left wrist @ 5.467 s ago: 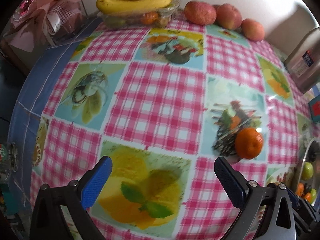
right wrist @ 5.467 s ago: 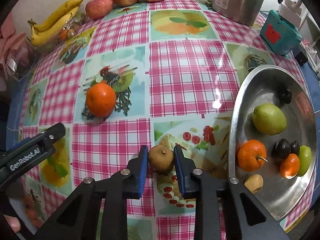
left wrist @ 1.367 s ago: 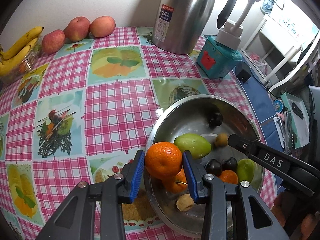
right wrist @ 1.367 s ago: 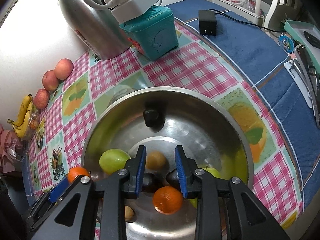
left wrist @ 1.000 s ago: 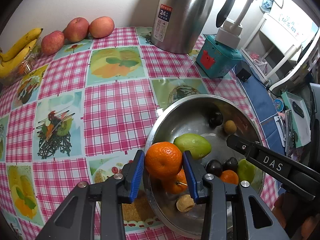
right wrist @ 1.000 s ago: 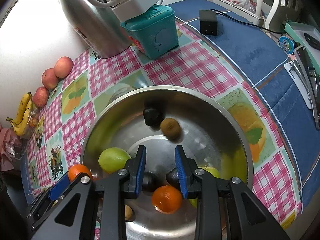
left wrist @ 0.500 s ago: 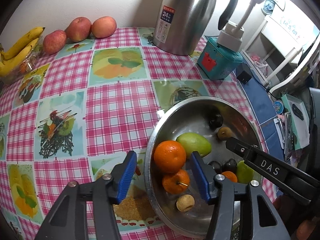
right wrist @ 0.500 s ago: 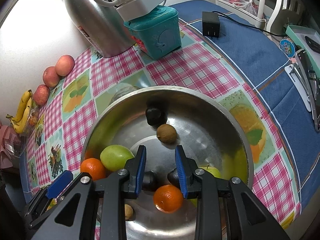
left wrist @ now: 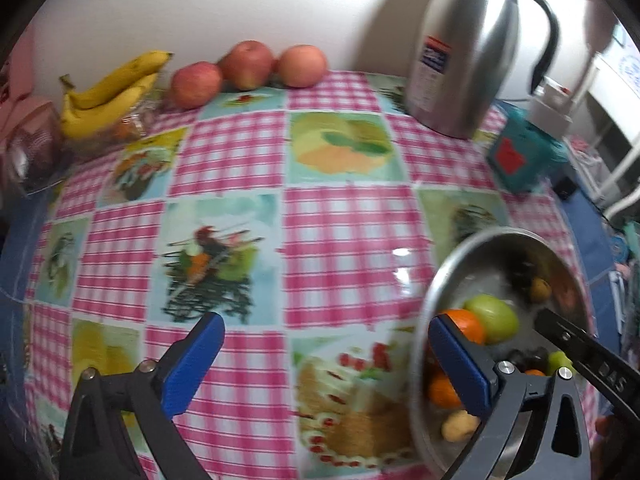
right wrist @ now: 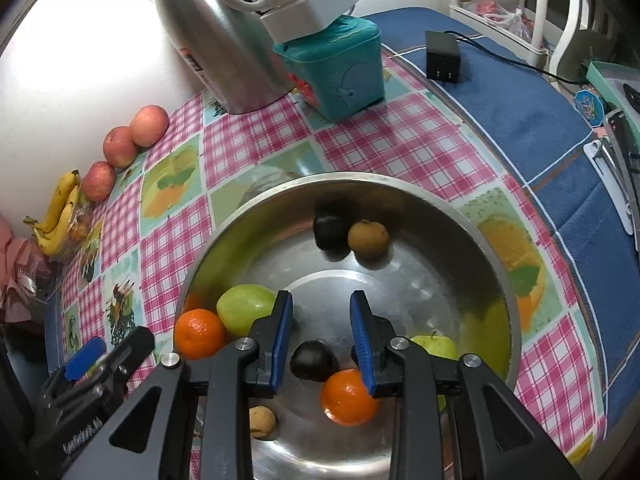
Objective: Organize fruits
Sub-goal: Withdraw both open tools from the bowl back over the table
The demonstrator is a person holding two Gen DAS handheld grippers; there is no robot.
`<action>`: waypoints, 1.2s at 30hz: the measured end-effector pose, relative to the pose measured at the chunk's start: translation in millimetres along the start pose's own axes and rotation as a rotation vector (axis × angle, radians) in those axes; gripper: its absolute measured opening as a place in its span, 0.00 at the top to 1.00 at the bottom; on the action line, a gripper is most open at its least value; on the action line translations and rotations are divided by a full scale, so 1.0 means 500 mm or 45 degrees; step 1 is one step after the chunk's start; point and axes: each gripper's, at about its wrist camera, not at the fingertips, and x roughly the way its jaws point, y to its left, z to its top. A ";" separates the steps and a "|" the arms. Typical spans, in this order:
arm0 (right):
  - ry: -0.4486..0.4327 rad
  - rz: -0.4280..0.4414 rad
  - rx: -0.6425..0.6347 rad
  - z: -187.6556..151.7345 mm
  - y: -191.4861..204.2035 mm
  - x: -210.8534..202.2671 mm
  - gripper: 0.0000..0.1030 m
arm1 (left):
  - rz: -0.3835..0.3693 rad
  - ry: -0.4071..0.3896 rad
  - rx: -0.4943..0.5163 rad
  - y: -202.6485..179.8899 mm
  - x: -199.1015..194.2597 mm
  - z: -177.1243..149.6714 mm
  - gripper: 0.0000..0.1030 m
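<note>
A steel bowl (right wrist: 496, 264) holds several fruits. An orange (right wrist: 199, 334) lies at its left wall beside a green fruit (right wrist: 246, 309). A brown fruit (right wrist: 368, 239) rests against a dark one (right wrist: 330, 232) at the far side. My left gripper (left wrist: 326, 364) hangs over the tablecloth left of the bowl (left wrist: 424, 320), its jaws opening wide with nothing between them. The orange (left wrist: 464, 322) sits just behind its right finger. My right gripper (right wrist: 321, 340) hovers over the bowl's middle, jaws narrowly apart and holding nothing. Another dark fruit (right wrist: 314, 360) and a second orange (right wrist: 348, 397) lie below it.
Three apples (left wrist: 246, 64) and a banana bunch (left wrist: 108, 92) line the back wall. A steel thermos (left wrist: 460, 48) and a teal box (left wrist: 520, 160) stand behind the bowl. A black charger (right wrist: 442, 60) lies on the blue cloth to the right.
My left gripper let go of the orange, spread wide and swung left off the bowl. The orange now rests in the bowl. The brown fruit rolled to the far side. The right gripper stayed put.
</note>
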 end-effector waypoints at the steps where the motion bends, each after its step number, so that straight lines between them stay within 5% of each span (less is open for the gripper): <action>1: 0.004 -0.003 -0.013 -0.001 0.004 0.002 0.68 | 0.020 -0.005 -0.012 0.011 0.001 0.000 0.00; 9: -0.036 -0.062 -0.140 -0.014 0.041 0.003 0.12 | 0.085 0.003 -0.058 0.049 0.009 0.003 0.00; 22: -0.031 -0.097 -0.208 -0.041 0.073 -0.005 0.12 | 0.202 -0.037 -0.082 0.076 -0.024 -0.018 0.00; 30: -0.059 -0.018 -0.221 -0.075 0.099 -0.041 0.12 | 0.381 -0.069 -0.106 0.092 -0.069 -0.058 0.00; 36: -0.082 0.017 -0.268 -0.117 0.122 -0.078 0.12 | 0.414 -0.056 -0.074 0.103 -0.117 -0.104 0.00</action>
